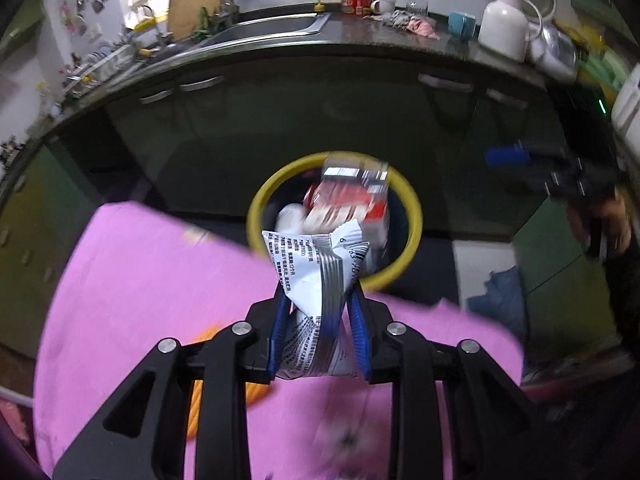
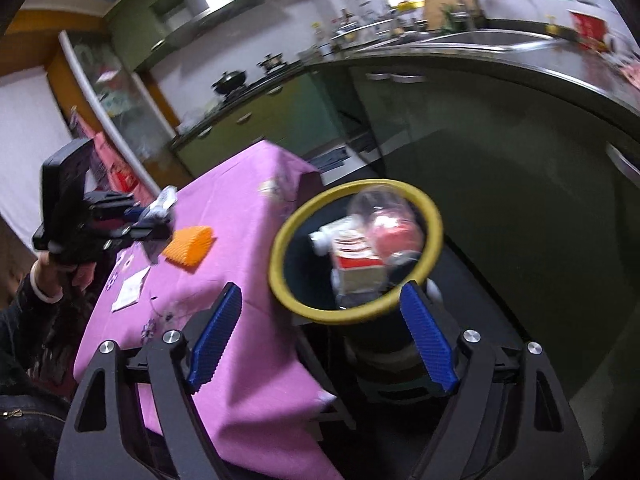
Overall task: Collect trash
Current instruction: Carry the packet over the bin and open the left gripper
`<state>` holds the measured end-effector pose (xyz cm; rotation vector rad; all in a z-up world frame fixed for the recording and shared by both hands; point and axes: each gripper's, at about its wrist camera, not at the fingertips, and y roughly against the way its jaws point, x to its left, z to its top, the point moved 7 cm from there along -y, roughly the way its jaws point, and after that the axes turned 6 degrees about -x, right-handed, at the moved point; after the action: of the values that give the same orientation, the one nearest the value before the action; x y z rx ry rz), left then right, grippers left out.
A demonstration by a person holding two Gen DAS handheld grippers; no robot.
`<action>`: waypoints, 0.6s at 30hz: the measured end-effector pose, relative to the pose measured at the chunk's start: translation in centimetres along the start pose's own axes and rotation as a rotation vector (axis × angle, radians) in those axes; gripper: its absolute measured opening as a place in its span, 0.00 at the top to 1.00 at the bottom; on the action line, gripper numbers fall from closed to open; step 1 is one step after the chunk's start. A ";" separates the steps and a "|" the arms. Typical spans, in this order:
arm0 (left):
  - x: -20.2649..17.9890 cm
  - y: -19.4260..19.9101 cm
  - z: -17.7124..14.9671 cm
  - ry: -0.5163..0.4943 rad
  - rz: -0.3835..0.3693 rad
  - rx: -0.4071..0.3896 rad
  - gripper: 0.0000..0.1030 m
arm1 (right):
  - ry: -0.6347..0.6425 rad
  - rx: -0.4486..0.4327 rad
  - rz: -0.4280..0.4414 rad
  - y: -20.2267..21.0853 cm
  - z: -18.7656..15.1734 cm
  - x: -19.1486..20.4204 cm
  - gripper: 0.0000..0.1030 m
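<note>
My left gripper (image 1: 319, 300) is shut on a crumpled white and silver snack wrapper (image 1: 320, 276), held above the pink tablecloth (image 1: 152, 288) and near the yellow-rimmed trash bin (image 1: 416, 220). The bin holds a red and white carton (image 1: 352, 200) and other trash. In the right wrist view my right gripper (image 2: 322, 316) is open and empty, just above the near rim of the bin (image 2: 280, 256), with a clear plastic piece (image 2: 380, 208) blurred above the carton (image 2: 356, 264). The left gripper (image 2: 148, 224) with the wrapper (image 2: 162, 204) shows at the left.
An orange ridged object (image 2: 190, 248) and a small white paper (image 2: 128, 290) lie on the pink cloth (image 2: 240, 208). A dark kitchen counter (image 1: 360, 40) with sink, mugs and a white jug (image 1: 504, 24) runs behind the bin. Green cabinets (image 2: 500, 200) stand right of it.
</note>
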<state>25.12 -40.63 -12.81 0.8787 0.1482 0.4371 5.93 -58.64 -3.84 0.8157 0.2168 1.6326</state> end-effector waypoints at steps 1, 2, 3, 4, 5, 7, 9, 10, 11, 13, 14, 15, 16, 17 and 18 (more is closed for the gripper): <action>-0.2 -1.4 1.1 0.005 -0.017 0.007 0.73 | -0.017 -0.006 -0.003 0.5 -0.2 -0.8 0.21; -0.4 -2.9 2.1 0.009 -0.025 0.013 0.73 | -0.026 -0.009 -0.008 0.8 -0.2 -1.3 0.21; -0.4 -4.3 3.0 0.022 -0.026 0.020 0.73 | -0.035 -0.012 -0.016 1.1 -0.4 -1.9 0.21; -0.2 -5.3 3.4 0.039 -0.032 0.029 0.73 | -0.044 -0.014 -0.021 1.4 -0.6 -2.5 0.21; -0.1 -6.6 3.9 0.072 -0.048 0.042 0.73 | -0.054 -0.015 -0.022 1.6 -0.8 -3.0 0.21; 0.3 -8.8 4.4 0.145 -0.069 0.069 0.73 | -0.068 -0.015 -0.026 1.8 -1.2 -3.7 0.21; 0.6 -10.7 4.5 0.214 -0.076 0.090 0.73 | -0.081 -0.011 -0.027 1.8 -1.6 -4.3 0.21; 0.8 -11.6 4.4 0.247 -0.070 0.102 0.73 | -0.087 -0.010 -0.026 1.8 -1.8 -4.6 0.21; 1.0 -12.5 4.3 0.271 -0.057 0.111 0.72 | -0.091 -0.008 -0.024 1.7 -1.9 -4.8 0.21; 1.3 -13.5 3.8 0.301 -0.041 0.124 0.63 | -0.096 -0.005 -0.020 1.6 -2.0 -5.0 0.21; 1.5 -13.8 3.5 0.317 -0.038 0.131 0.59 | -0.097 -0.004 -0.019 1.6 -2.1 -4.9 0.21; 1.6 -14.2 3.2 0.338 -0.034 0.142 0.53 | -0.097 -0.002 -0.016 1.5 -2.2 -4.9 0.21; 1.7 -14.4 3.0 0.351 -0.031 0.147 0.50 | -0.096 0.000 -0.014 1.5 -2.3 -4.9 0.21; 1.8 -14.6 2.7 0.371 -0.034 0.150 0.45 | -0.096 0.001 -0.013 1.5 -2.3 -4.9 0.21; 1.8 -14.5 2.6 0.380 -0.039 0.150 0.42 | -0.095 0.002 -0.011 1.5 -2.4 -4.8 0.21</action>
<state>32.04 -49.83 -22.26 0.9313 0.5524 0.5589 3.38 -62.78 -6.59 0.8900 0.1555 1.5795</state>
